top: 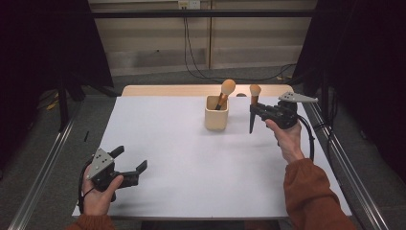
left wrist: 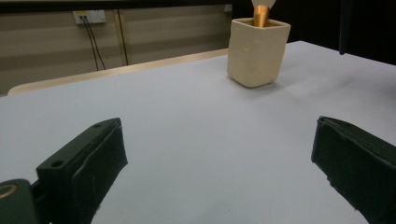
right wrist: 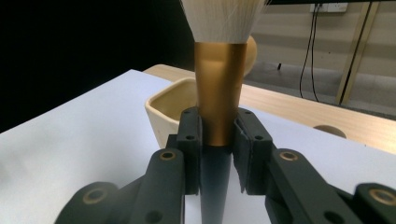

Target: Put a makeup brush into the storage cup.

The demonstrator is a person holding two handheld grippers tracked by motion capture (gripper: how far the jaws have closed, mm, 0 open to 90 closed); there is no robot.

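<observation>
Right gripper (top: 253, 115) pinching the makeup brush (top: 253, 103) at its gold ferrule, cup (top: 216, 113) at nine o'clock; light, slick, soft-tipped; left gripper (top: 130, 162) spread, empty.

Rust-orange sleeves (top: 311, 194) on both forearms. Left gripper (top: 131, 165): black body, blocky jaws faced with dark pads, round screw holes in the jaw backs, a brass-ringed pivot; grey three-cornered plate (top: 101, 159) on top, dotted with small dark holes; black cable looping by the wrist. Right gripper (top: 252, 111): same black linkage with brass-ringed pivot screws, grey plate (top: 298, 98) on top, black cable (top: 310, 139) curving alongside the hand.
</observation>
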